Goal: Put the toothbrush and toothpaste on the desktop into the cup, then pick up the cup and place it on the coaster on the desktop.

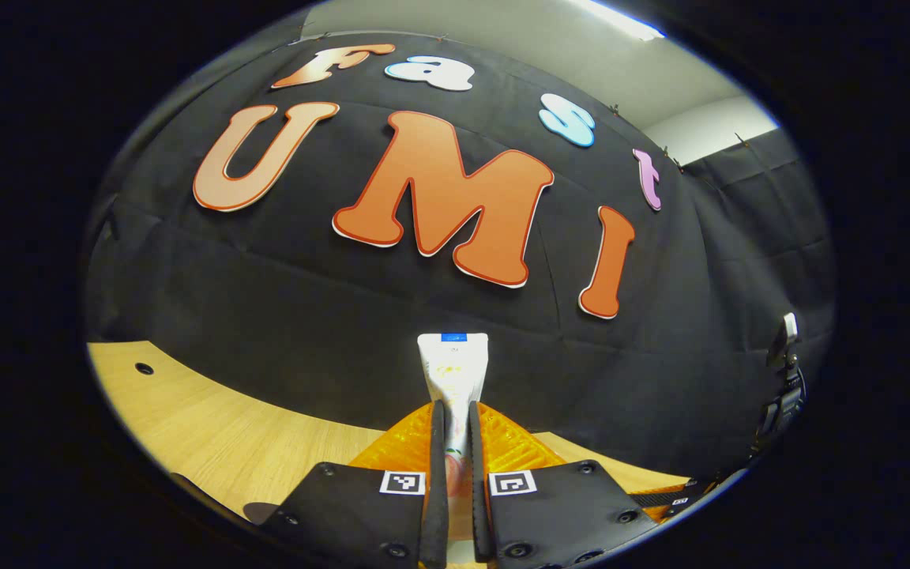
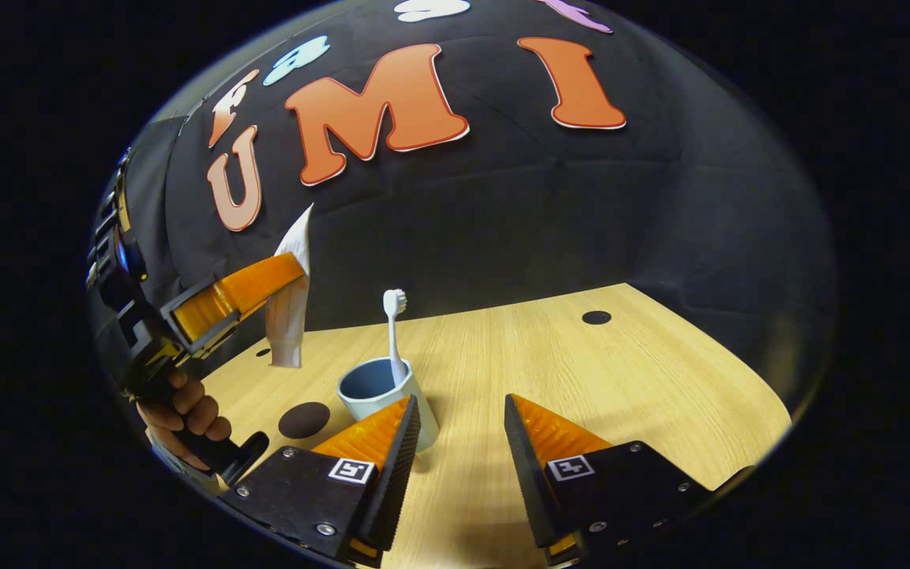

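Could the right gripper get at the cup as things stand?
Probably yes. The right gripper is open, and the cup stands on the table just beside one finger, nothing between. The toothbrush in it stands clear above the rim.

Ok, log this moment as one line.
left claw: shut on toothpaste, lifted | right claw: open, empty | toothbrush: upright in cup | coaster: bare, beside cup
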The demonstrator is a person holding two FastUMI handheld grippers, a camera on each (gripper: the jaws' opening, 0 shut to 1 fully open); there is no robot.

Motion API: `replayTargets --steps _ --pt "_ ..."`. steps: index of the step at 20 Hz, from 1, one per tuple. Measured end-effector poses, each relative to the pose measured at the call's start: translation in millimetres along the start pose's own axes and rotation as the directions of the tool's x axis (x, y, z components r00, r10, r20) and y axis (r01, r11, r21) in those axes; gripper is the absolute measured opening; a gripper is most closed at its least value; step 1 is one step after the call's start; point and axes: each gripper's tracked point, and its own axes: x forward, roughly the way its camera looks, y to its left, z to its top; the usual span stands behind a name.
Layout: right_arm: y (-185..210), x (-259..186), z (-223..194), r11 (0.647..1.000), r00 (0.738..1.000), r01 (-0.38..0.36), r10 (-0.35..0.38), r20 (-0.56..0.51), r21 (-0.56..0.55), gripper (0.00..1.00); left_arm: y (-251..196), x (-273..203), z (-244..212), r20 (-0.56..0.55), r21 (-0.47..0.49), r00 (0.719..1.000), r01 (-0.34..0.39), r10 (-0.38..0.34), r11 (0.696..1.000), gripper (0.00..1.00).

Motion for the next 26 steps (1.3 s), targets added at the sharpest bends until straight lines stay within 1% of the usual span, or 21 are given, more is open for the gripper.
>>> replayTargets --steps 2,5,9,13,14,16,21,23,26 --pt "-8 -4 -4 1.0 1.0 0.008 -0.008 -0.006 -0.007 0.69 -1 6 -6 0.005 -0.009 1.0 0.001 -0.001 1.0 0.15" --pt "-17 -9 -6 1.0 1.0 0.023 -0.024 -0.009 -0.012 0.72 -3 22 -21 -0.025 -0.011 1.0 -0.004 0.004 1.0 0.15" --pt "-17 -15 -7 1.0 1.0 0.005 -0.005 -0.004 -0.021 0.74 -12 31 -42 -0.059 -0.019 0.998 0.005 -0.006 1.0 0.15" --pt "-20 -16 -10 1.0 1.0 0.008 -0.008 -0.009 -0.011 0.74 -19 38 -59 -0.085 -0.03 0.996 0.008 -0.01 1.0 0.15" --pt "-21 -16 -11 1.0 1.0 0.007 -0.008 -0.01 -0.007 0.74 -19 38 -62 -0.089 -0.026 0.996 0.004 -0.007 1.0 0.17" --pt "-22 -15 -12 1.0 1.0 0.007 -0.007 -0.012 -0.003 0.74 -19 41 -67 -0.094 -0.019 0.996 -0.001 -0.001 1.0 0.16" --pt "-20 -13 -18 1.0 1.0 -0.003 0.003 -0.025 0.005 0.74 -16 38 -90 -0.156 -0.032 0.988 -0.016 0.011 0.999 0.15" --pt "-19 -14 -20 1.0 0.999 -0.006 0.006 -0.031 0.009 0.74 -12 34 -94 -0.177 -0.017 0.984 -0.023 0.02 1.0 0.18" --pt "-17 -14 -20 1.0 0.999 -0.009 0.009 -0.031 0.015 0.74 -10 29 -93 -0.196 -0.015 0.981 -0.015 0.011 1.0 0.22"
